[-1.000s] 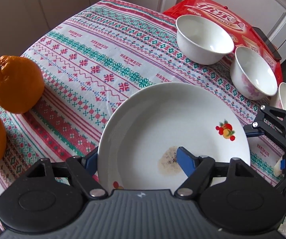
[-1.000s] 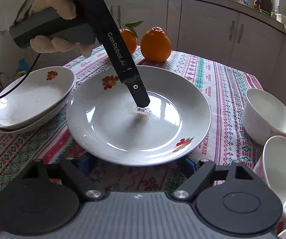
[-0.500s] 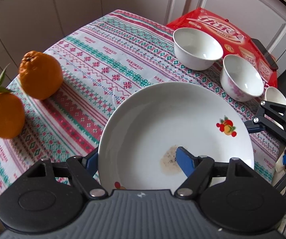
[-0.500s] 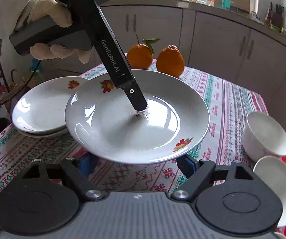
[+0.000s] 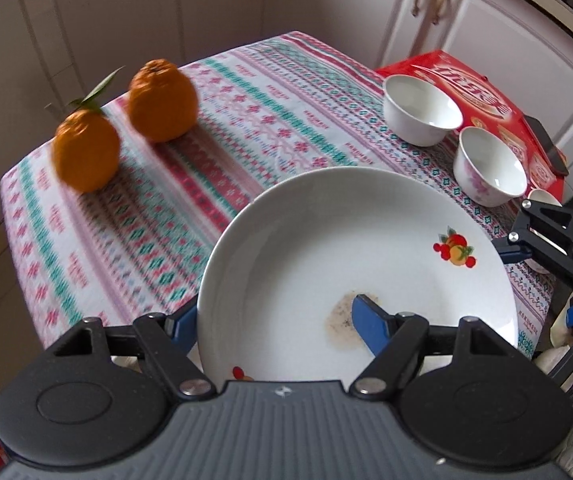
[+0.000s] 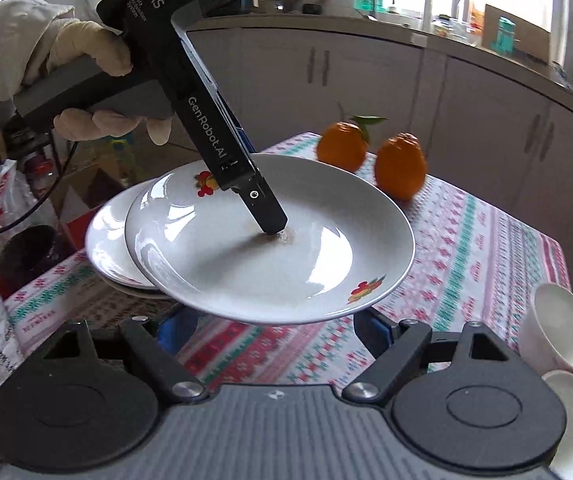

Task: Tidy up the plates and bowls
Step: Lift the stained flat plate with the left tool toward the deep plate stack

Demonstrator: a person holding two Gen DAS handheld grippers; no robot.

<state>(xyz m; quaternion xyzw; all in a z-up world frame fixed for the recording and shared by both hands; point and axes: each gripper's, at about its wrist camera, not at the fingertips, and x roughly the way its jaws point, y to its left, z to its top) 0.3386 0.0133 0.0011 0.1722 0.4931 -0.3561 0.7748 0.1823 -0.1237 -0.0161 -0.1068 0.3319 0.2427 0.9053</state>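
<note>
A white plate (image 5: 358,248) with fruit prints and a brown stain hangs tilted above the tablecloth (image 5: 134,240). My left gripper (image 5: 274,312) is shut on it, one blue pad on the stain and the other outside under the rim. From the right wrist, its upper finger (image 6: 264,208) presses into the plate's (image 6: 246,272) middle; the lower finger is hidden. The plate overlaps a stack of plates (image 6: 104,240) at the table's left edge. My right gripper (image 6: 276,330) stands open with its fingers just beneath the plate's near rim, and appears again as the right gripper (image 5: 538,284) beside the rim.
Two oranges (image 5: 162,100) (image 5: 86,152) sit at the far corner. Three white bowls (image 5: 422,110) (image 5: 490,166) (image 5: 542,198) stand along a red box (image 5: 482,88) bearing a dark phone (image 5: 546,144). A gloved hand (image 6: 86,52) holds the left gripper. Cabinets surround the table.
The plate has risen off the cloth in the left gripper and moved left, so it now overlaps the stacked plates. The right gripper has risen beneath it.
</note>
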